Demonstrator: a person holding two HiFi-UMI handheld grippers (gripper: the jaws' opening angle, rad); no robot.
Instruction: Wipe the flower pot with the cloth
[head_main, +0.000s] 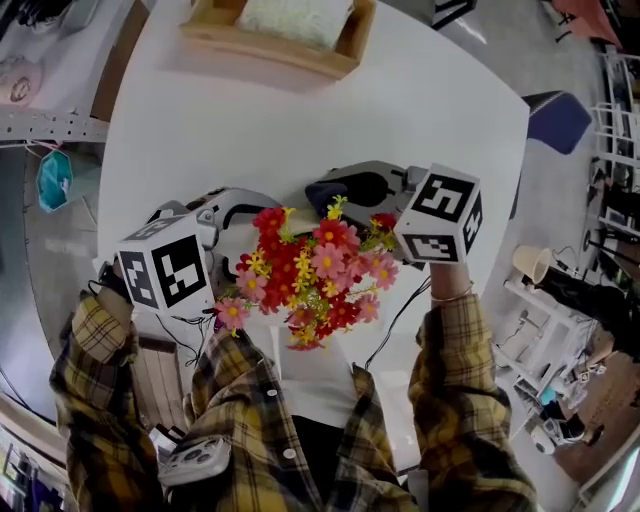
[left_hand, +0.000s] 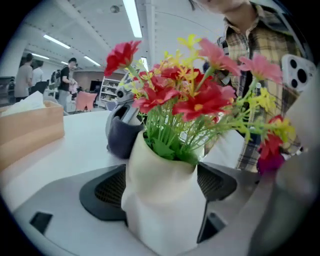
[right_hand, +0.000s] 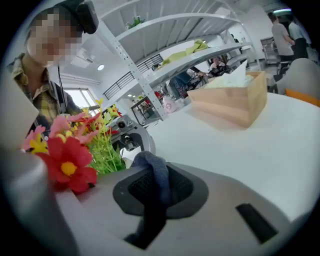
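A white flower pot (left_hand: 165, 210) holds red, pink and yellow artificial flowers (head_main: 312, 268). My left gripper (left_hand: 161, 192) is shut on the pot, one dark pad on each side of it. In the head view the blooms hide the pot, and the left gripper (head_main: 232, 215) sits at their left. My right gripper (right_hand: 155, 192) is shut on a dark blue-grey cloth (right_hand: 156, 172) that bunches up over its jaws. It sits just behind and right of the flowers (head_main: 362, 190). In the left gripper view the cloth (left_hand: 121, 136) is close beside the pot's rim; I cannot tell whether they touch.
A wooden tissue box (head_main: 282, 28) stands at the far side of the round white table (head_main: 420, 100). Beyond the table edge, metal shelving (right_hand: 165, 55) rises on one side and people (left_hand: 26, 75) stand on another. A cable (head_main: 392, 322) runs near the table's front edge.
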